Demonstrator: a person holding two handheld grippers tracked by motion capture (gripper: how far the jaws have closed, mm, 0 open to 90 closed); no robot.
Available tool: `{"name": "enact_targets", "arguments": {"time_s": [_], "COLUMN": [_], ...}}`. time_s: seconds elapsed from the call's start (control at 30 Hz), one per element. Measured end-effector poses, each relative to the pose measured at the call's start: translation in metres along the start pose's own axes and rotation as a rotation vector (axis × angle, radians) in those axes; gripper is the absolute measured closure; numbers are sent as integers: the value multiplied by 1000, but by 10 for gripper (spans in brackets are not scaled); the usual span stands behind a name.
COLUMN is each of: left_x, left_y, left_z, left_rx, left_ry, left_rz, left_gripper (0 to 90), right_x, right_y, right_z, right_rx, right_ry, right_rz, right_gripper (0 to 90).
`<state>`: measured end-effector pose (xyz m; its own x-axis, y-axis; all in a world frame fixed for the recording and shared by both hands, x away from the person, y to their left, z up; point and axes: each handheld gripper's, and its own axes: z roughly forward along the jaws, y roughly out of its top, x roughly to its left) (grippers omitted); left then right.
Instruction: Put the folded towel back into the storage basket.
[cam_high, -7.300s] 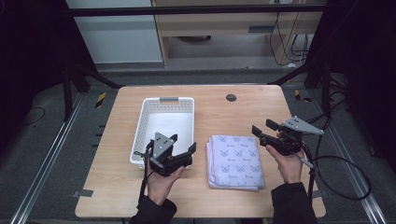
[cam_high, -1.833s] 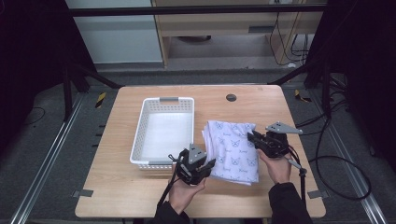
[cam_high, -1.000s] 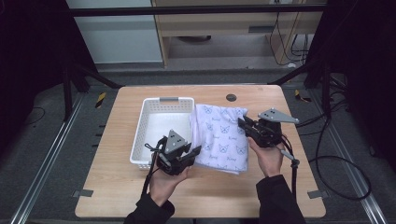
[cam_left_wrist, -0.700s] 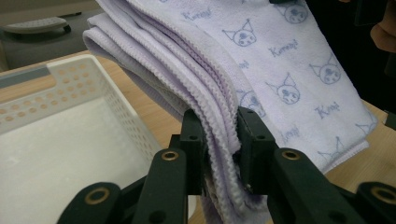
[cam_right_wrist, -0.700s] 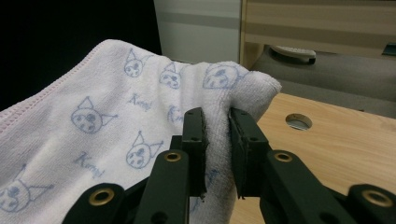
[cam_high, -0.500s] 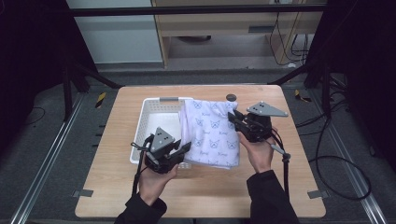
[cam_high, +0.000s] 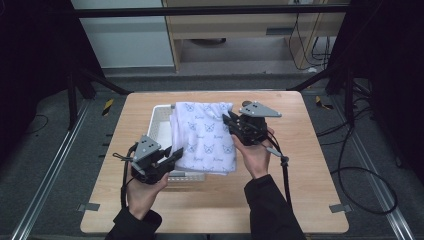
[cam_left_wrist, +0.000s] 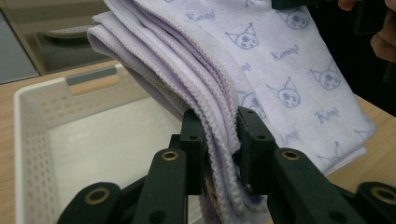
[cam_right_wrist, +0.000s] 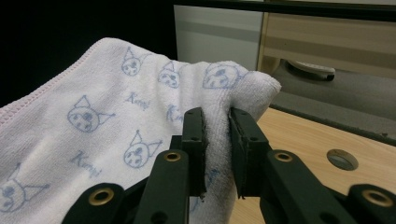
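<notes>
High view: left tongs (cam_high: 172, 154) clamped on the near left edge of the folded lilac towel (cam_high: 205, 137), right tongs (cam_high: 231, 122) clamped on its far right edge. Towel lifted off the tabletop (cam_high: 300, 175) and hanging mostly over the white basket (cam_high: 161, 131), tilted, near end drooping lowest. Cat-face print and some script all over the towel. Small dark round hole (cam_high: 246, 103) in the tabletop just behind the right tongs.

Left gripper view: left tongs (cam_left_wrist: 219, 140) pinching the stacked folded layers of the towel (cam_left_wrist: 280, 70), pads pressed tight with just the thickness of cloth between. Stitched hems bunched up right in the gap. White basket (cam_left_wrist: 32, 140) below and to the left, perforated walls, plain bottom, wood showing through its far handle slot. Part of the other hand (cam_left_wrist: 385, 42) at the top right.

Right gripper view: right tongs (cam_right_wrist: 216, 135) squeezed onto a folded corner of the towel (cam_right_wrist: 107, 135), cloth puffing out above the pads. Tabletop (cam_right_wrist: 299, 140) off to the right with that round hole (cam_right_wrist: 342, 159).
</notes>
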<state>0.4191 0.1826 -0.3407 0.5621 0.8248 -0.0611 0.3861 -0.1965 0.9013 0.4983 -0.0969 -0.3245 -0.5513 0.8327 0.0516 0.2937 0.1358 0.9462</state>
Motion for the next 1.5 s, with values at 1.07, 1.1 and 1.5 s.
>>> {"name": "enact_targets", "arguments": {"time_s": [1.07,1.1,1.5], "left_x": [61,62,77], "left_y": [-21,-21,-27], "left_z": [-11,-10,-4], "left_rx": [9,11,31], "left_ry": [104,107,126], "left_rz": [-76,-79,-103], "left_gripper": [733,733,734], "right_x": [47,48,50], "right_y": [13,13,8], "right_z": [70,73,98], "right_rx": [13,17,47], "right_ry": [54,53,54], "right_rz": [-38,-39,-47], "right_gripper": [770,770,770]}}
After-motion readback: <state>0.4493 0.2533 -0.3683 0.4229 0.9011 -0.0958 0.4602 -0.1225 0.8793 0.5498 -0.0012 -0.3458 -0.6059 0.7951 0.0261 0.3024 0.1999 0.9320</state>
